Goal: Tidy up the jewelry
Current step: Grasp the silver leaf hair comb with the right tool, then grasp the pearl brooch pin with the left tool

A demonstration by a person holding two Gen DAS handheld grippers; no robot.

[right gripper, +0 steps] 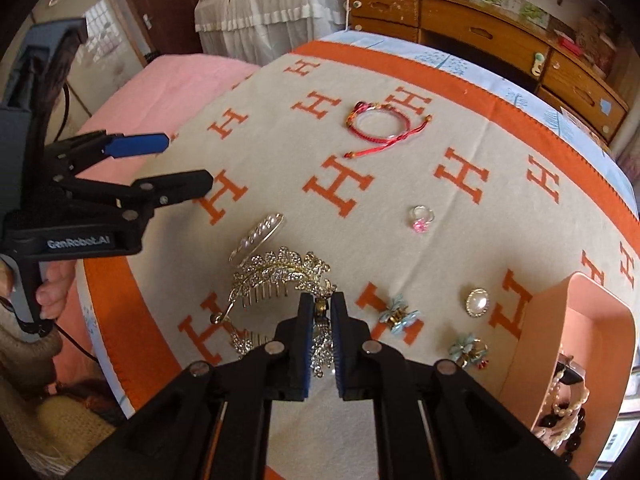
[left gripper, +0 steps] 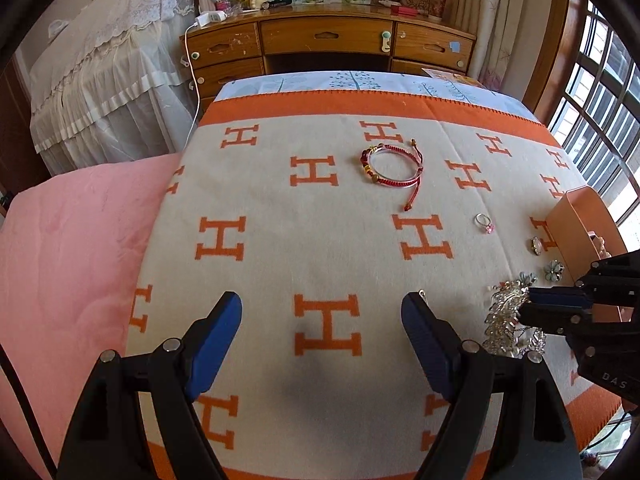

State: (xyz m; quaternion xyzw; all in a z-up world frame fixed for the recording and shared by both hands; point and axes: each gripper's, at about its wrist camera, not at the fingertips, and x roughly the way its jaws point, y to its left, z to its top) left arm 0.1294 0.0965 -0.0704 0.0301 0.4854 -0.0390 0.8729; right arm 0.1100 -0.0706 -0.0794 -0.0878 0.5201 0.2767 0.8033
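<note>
Home bedroom (bed (left gripper: 80, 260), wooden dresser (left gripper: 328, 40))

"GenRobot.AI" on the left gripper (right gripper: 182, 164) — orange "H" letters across the blanket (left gripper: 280, 208)

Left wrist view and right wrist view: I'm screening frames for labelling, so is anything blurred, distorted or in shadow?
Left wrist view: fisheye bends the blanket edges; soft shadow lies between the left hand-held gripper fingers; red bracelet is sharp. Right wrist view: black vignette at the corners; the rhinestone hair comb glints, still legible.
</note>
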